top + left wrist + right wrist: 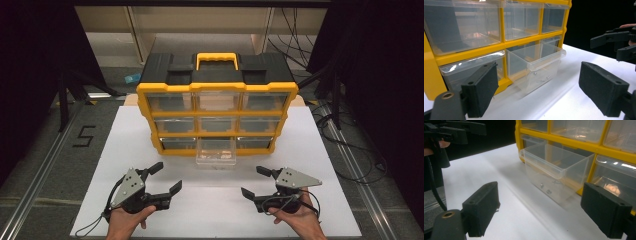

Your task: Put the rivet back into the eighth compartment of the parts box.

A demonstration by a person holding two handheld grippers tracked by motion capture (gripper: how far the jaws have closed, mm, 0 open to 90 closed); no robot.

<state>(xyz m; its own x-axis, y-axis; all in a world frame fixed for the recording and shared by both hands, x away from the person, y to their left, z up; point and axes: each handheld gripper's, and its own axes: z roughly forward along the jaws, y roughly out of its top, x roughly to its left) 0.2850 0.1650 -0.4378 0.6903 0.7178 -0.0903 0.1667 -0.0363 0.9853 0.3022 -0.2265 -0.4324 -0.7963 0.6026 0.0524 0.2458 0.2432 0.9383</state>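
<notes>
White tabletop (150,150) carried yellow organizer (217,90) | bottom-middle drawer (216,152) stood pulled out, small screws (541,79) inside | left gripper (166,177) and right gripper (254,182) gaped empty, near drawer | closing or emptying seemingly remained.

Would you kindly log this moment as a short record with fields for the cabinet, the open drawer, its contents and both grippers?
cabinet: yellow and black drawer organizer, three rows of three clear drawers, standing on the white table
open drawer: bottom middle drawer, pulled out partway
contents: a few small screws on the drawer floor
left gripper: jaws open, held above the table, touching nothing
right gripper: jaws open, held above the table, touching nothing
</notes>
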